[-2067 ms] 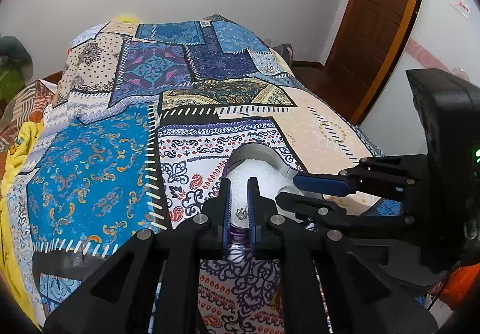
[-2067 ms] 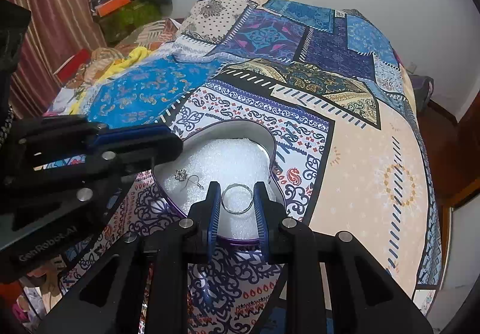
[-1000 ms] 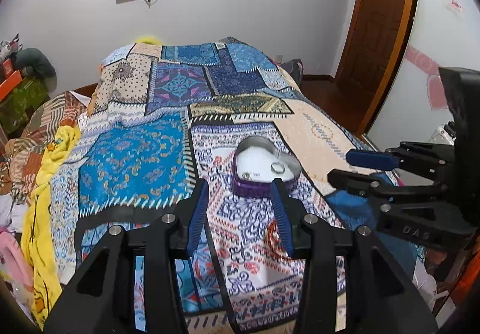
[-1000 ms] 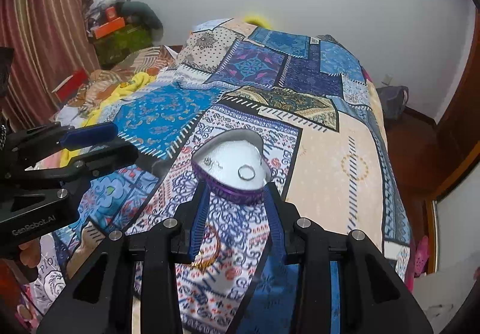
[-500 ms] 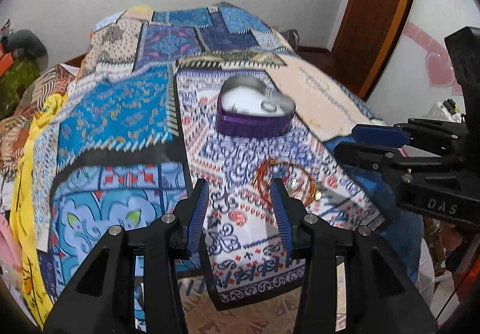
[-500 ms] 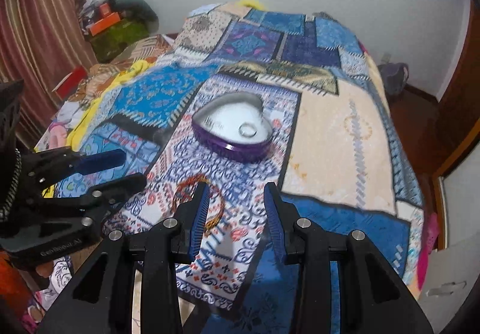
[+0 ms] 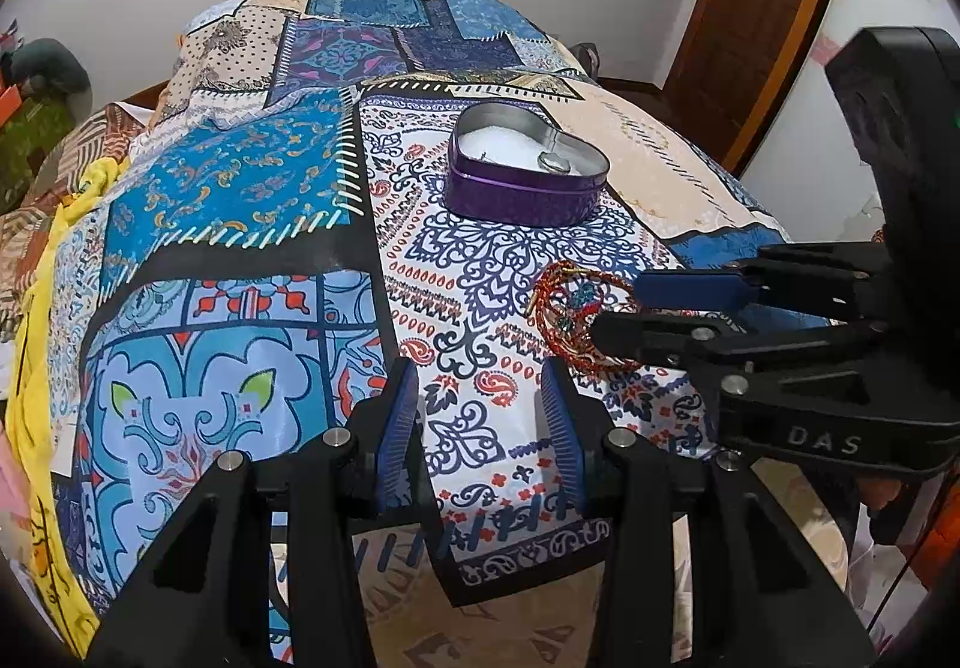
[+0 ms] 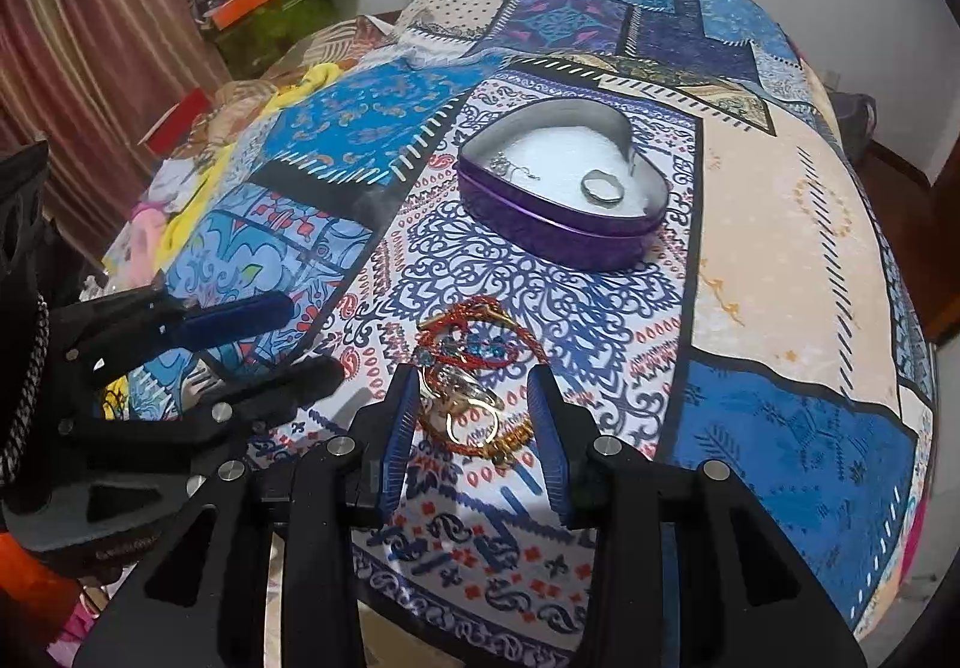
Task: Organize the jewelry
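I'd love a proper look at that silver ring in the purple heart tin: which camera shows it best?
The right wrist view: the silver ring lies in plain sight on the white lining of the heart tin. In the left wrist view the ring looks smaller, seen at a flatter angle behind the tin's wall.

Left gripper (image 7: 480, 410): I note black angular frame, ridged blue finger pads (image 7: 399, 428), silver screws.
Right gripper (image 8: 474, 428): I see matching black frame, blue pads, silver screws; "DAS" embossed on its side in the left view.

Ring (image 8: 602, 186) and earring (image 8: 505, 167) in the tin (image 8: 558, 236); bangle pile (image 8: 474, 374) on the bedspread (image 8: 774, 224) before it.
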A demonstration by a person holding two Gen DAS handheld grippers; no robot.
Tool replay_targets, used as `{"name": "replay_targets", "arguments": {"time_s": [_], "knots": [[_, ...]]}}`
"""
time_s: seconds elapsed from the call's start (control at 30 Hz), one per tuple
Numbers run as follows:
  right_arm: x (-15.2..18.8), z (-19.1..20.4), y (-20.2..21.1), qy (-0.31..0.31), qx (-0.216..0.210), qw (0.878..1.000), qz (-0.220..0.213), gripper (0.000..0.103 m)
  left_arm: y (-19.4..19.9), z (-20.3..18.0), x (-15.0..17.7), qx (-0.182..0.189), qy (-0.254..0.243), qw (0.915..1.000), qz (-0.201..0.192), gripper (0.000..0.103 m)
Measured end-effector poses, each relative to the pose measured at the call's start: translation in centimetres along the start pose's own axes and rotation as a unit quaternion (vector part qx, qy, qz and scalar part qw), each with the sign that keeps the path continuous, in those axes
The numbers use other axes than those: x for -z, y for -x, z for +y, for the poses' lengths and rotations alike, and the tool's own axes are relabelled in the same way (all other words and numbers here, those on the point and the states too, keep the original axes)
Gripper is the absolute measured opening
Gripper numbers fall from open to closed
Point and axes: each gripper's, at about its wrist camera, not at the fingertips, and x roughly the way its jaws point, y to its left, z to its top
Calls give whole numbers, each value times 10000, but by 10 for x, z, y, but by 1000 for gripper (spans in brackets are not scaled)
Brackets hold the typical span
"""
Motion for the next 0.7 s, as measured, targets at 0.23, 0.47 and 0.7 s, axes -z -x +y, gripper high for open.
{"name": "replay_targets", "arguments": {"time_s": [0.23,0.47,0.7], "knots": [[3,2,0,74,-66,10000,-15,7,1,1,3,53,52,10000,-10,42],[1,4,14,93,-47,9997,-215,4,8,-2,-1,124,69,9999,-81,42],[0,-3,38,34,70,9988,-487,3,11,-11,-8,272,33,9996,-119,42]]}}
